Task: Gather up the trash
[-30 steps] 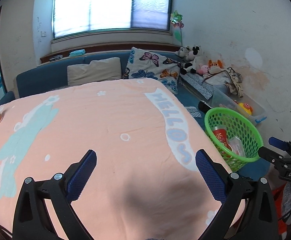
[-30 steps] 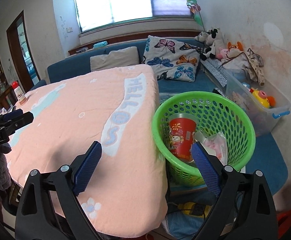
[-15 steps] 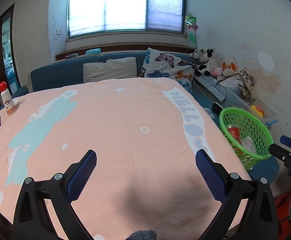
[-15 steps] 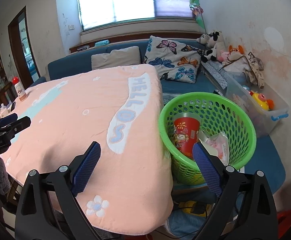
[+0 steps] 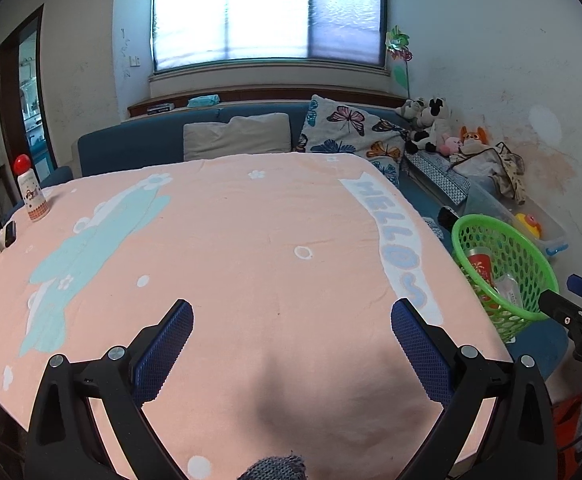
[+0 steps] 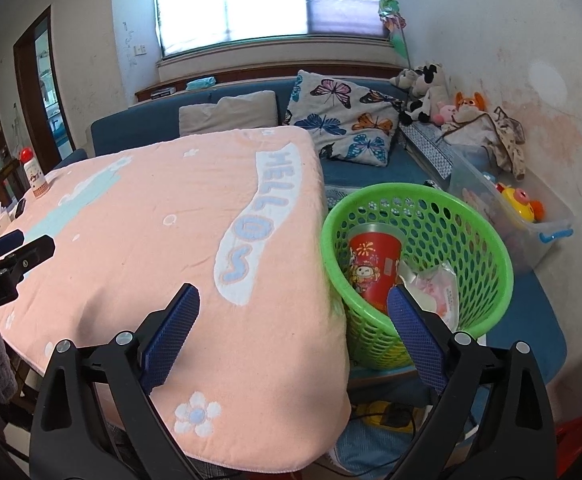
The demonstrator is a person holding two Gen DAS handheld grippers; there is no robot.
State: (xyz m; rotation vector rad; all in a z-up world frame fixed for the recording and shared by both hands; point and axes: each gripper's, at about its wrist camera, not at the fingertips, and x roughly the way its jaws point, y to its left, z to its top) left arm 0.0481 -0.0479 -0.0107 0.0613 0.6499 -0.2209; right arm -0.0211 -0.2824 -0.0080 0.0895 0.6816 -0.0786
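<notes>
Left gripper (image 5: 291, 316) spread wide, nothing between its blue pads (image 5: 163, 352), poised over the near part of a pink blanket (image 5: 231, 240) spread across the table. Right gripper (image 6: 293, 312) likewise gaping and empty, straddling the blanket's right edge. Just ahead of the right gripper's right finger, beside the blanket's edge: a green mesh basket (image 6: 487, 240), low to the floor. Inside it, a red printed cup (image 6: 373, 268) leaning, with a crumpled clear wrapper (image 6: 439, 284) to its right. From the left gripper, the same basket off to the right and below the table edge. Farther ahead and left, at the blanket's far left corner: a red-capped bottle (image 5: 31, 192), upright. Beyond the blanket, a blue sofa (image 5: 131, 140) with a beige cushion (image 5: 237, 134) and a butterfly pillow (image 5: 351, 132); stuffed toys (image 5: 431, 124) at its right end.
</notes>
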